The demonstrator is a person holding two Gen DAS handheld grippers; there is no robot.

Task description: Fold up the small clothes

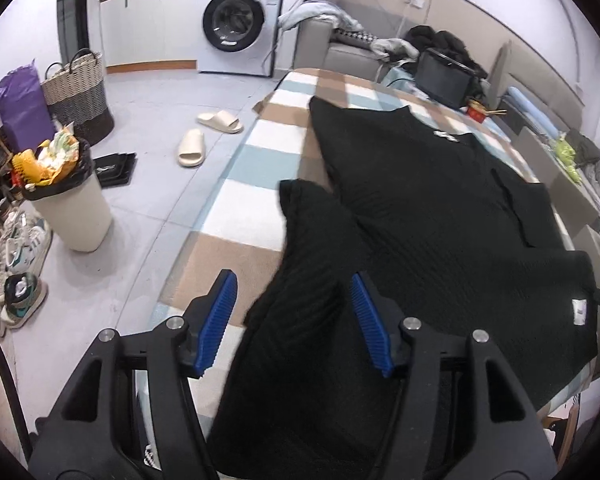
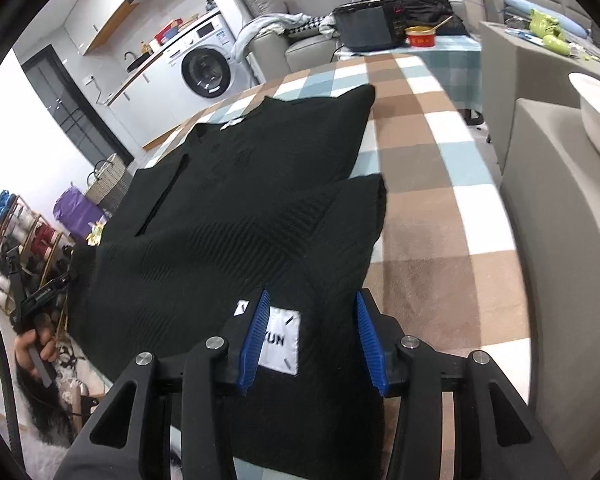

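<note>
A lived-in home is showing here: a washing machine (image 1: 240,24) is standing under a counter, slippers (image 1: 206,134) are lying about, a sofa (image 1: 340,50) is sitting behind.

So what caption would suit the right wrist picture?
Open right gripper over the white label of a black knit garment spread on a checked blanket.

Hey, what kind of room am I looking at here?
Likely a small lived-in flat: a washing machine under a kitchen counter, a grey sofa, and shoes by the floor.

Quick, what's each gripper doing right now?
Left gripper: open, black sweater sleeve between its jaws, not pinched.
Right gripper: open over the sweater's hem.
</note>
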